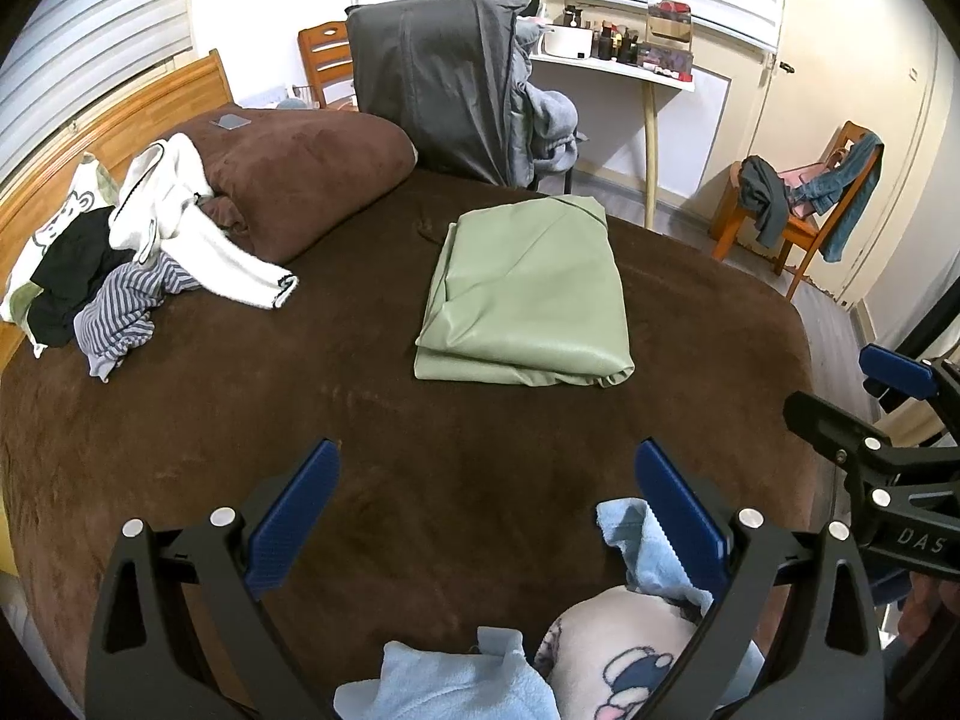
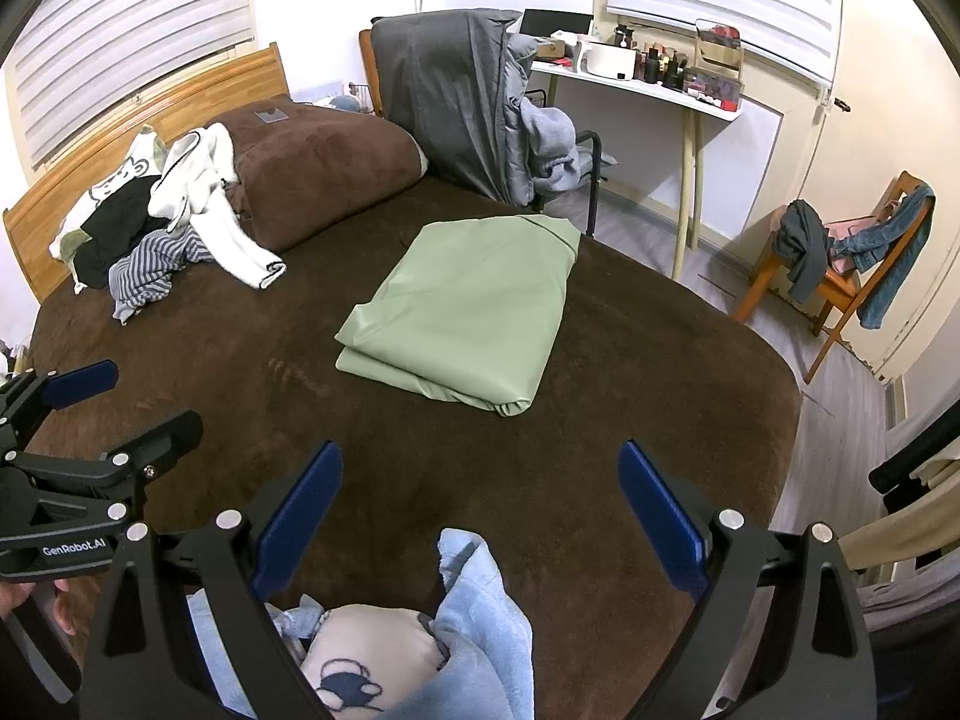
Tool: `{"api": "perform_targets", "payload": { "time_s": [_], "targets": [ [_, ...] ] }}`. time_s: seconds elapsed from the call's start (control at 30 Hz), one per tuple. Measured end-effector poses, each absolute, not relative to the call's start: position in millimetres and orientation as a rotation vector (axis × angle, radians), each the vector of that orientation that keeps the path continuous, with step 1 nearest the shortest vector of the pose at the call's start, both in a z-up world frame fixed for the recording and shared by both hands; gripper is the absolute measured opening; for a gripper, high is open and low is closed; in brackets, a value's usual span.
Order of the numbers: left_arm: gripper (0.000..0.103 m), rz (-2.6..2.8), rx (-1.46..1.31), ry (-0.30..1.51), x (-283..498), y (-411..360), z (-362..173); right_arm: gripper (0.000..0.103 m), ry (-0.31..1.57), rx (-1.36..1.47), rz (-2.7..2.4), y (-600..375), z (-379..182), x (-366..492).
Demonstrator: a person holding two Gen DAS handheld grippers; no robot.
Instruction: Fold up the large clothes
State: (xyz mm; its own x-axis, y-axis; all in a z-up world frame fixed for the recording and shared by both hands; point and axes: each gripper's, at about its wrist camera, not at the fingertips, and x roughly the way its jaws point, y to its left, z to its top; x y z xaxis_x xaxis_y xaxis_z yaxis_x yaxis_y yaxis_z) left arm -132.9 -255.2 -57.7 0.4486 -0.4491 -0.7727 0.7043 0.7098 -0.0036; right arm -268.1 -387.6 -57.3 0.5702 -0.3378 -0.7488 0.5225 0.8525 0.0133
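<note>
- I see both claws, left claw [image 1: 486, 510] and right claw [image 2: 480, 510], spread wide and pinching nothing.
- A folded green garment [image 1: 528, 300] lies mid-frame on the bed [image 1: 180, 420].
- A light blue garment [image 2: 480, 618] is at the bottom edge.

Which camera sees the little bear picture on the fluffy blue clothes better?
The right wrist view: the bear picture sits between the right hand-held gripper arms, mostly uncovered. In the left wrist view the bear picture is partly cut off by the left hand-held gripper arm.

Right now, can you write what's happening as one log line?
left gripper: open | right gripper: open | green garment: folded on bed | clothes pile: unfolded
</note>
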Motion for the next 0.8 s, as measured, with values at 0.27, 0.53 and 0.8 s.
{"api": "perform_targets", "payload": {
  "time_s": [0.27,0.53,0.8],
  "targets": [
    [0.096,-0.723,0.337,0.841,-130.9,-252.8,-60.2,0.092,0.82,0.245,-0.512,-388.8,-57.6,-267.4],
    [0.096,-0.724,0.335,0.84,-130.9,-251.9,-60.6,0.092,0.822,0.244,-0.51,-390.0,-58.1,-267.6],
    [0.096,-0.723,0.335,0.841,-131.4,-252.0,-61.2,0.092,0.834,0.243,-0.5,-394.5,-61.9,-261.3]
  ]
}}
